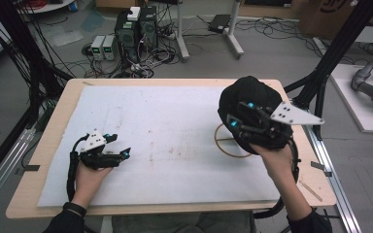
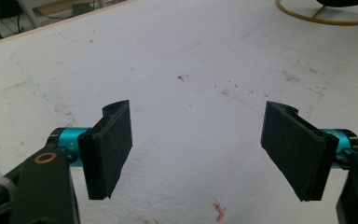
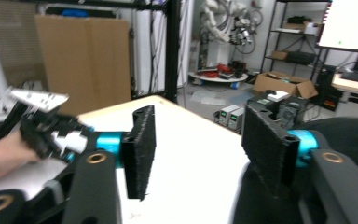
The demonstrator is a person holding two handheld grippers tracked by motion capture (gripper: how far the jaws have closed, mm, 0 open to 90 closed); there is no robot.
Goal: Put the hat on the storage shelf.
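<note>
A black, rounded, soft-looking cap-like object (image 1: 250,97) sits at the right side of the bench (image 1: 53,126), over a thin wooden hoop (image 1: 223,145) that lies flat on the white mat (image 1: 165,126). The mat is felt-like, rectangular, and marked with faint brownish stains near its middle. In the left gripper view part of the hoop (image 2: 321,18) shows at the top right corner, with a dark shape just above it.

The right tool (image 1: 238,124) is held up against the black object by the person's right hand (image 1: 277,158), its grey three-cornered plate pointing right. In the right gripper view its two black, rough-faced pads (image 3: 142,149) stand well apart with nothing between them; black fabric lies low beside the right one.

The left tool (image 1: 119,148) rests low over the mat at the left, gripped by the left hand (image 1: 90,177). Its flat, rubbery pads (image 2: 109,149) are spread wide and empty over bare mat, with a small orange scrap (image 2: 220,213) below them.

The bench is pale wood with rounded corners.
</note>
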